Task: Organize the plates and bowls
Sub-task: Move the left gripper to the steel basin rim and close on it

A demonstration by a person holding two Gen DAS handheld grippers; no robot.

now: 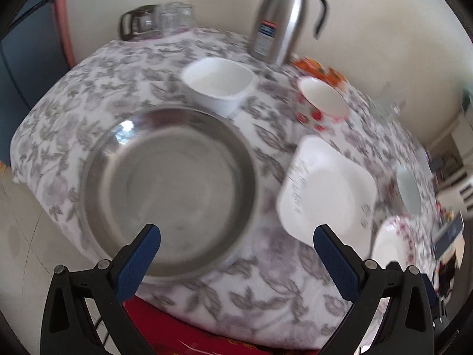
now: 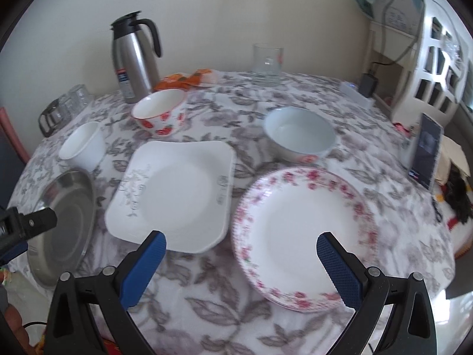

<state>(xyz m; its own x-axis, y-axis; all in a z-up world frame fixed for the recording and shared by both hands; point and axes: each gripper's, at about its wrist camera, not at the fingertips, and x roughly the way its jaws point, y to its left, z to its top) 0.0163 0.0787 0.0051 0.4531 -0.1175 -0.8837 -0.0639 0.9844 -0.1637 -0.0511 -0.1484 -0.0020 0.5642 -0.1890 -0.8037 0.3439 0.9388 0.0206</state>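
Note:
On the floral tablecloth lie a steel plate (image 1: 168,192) (image 2: 63,224), a square white plate (image 1: 325,190) (image 2: 174,195) and a round pink-flowered plate (image 2: 301,236) (image 1: 393,242). Behind them stand a white square bowl (image 1: 220,81) (image 2: 82,145), a strawberry-patterned bowl (image 1: 320,100) (image 2: 161,112) and a pale blue bowl (image 2: 298,133) (image 1: 408,189). My left gripper (image 1: 236,236) is open and empty, above the steel plate's near edge. My right gripper (image 2: 241,242) is open and empty, between the square plate and the flowered plate. The left gripper's body shows at the left edge of the right wrist view (image 2: 26,224).
A steel thermos jug (image 1: 280,17) (image 2: 133,59), a tray of glasses (image 1: 159,20) (image 2: 63,105), a tall glass (image 2: 267,63) and an orange cloth (image 2: 189,78) stand at the back. A phone (image 2: 425,151) leans at the right. A white shelf (image 2: 425,59) stands right.

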